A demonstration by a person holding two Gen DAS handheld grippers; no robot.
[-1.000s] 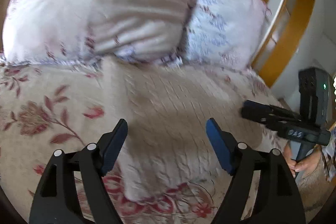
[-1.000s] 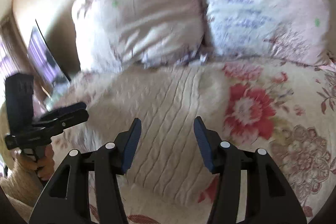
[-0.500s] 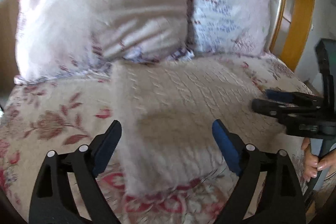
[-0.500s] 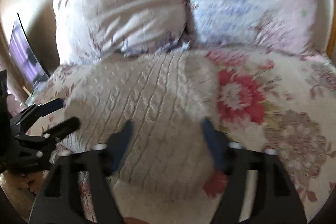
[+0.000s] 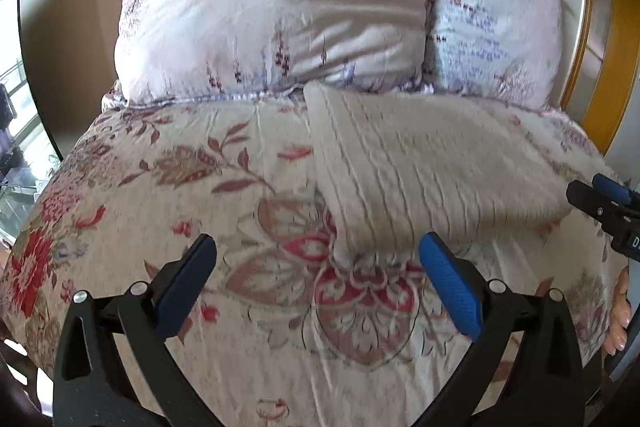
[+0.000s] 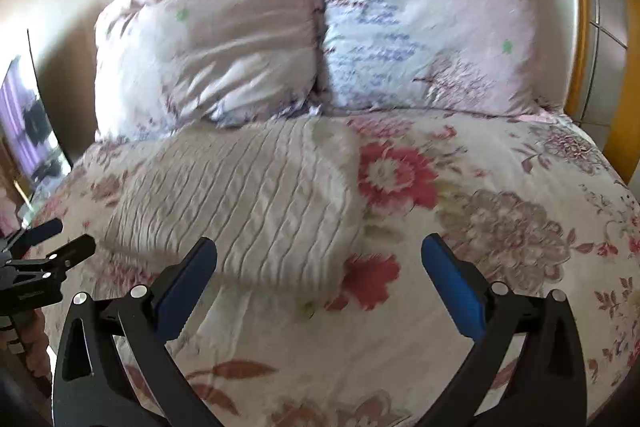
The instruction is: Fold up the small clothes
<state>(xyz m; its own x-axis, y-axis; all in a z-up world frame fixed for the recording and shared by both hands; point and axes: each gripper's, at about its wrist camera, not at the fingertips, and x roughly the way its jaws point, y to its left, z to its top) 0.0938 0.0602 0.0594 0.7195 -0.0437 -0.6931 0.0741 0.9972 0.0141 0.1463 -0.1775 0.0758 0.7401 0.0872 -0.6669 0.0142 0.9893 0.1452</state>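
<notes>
floral bed (image 5: pixel 208 195): folded sweater (image 5: pixel 424 163), pillows (image 5: pixel 272 15)

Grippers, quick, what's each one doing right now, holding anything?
Left gripper: jaws opening wide, empty, the folded sweater lies beyond it.
Right gripper: jaws opening wide, empty.

The left tool (image 5: pixel 316 259) tilts downward, its 2 blue-padded fingers (image 5: pixel 450 283) spread wide and opening, nothing between them. The right tool (image 6: pixel 318 259) tilts down the same way, its jaws also opening wide and empty. Seen from the left tool, the right one sits off to its right, with the person's fingers (image 5: pixel 619 319) wrapped on its handle below.
</notes>
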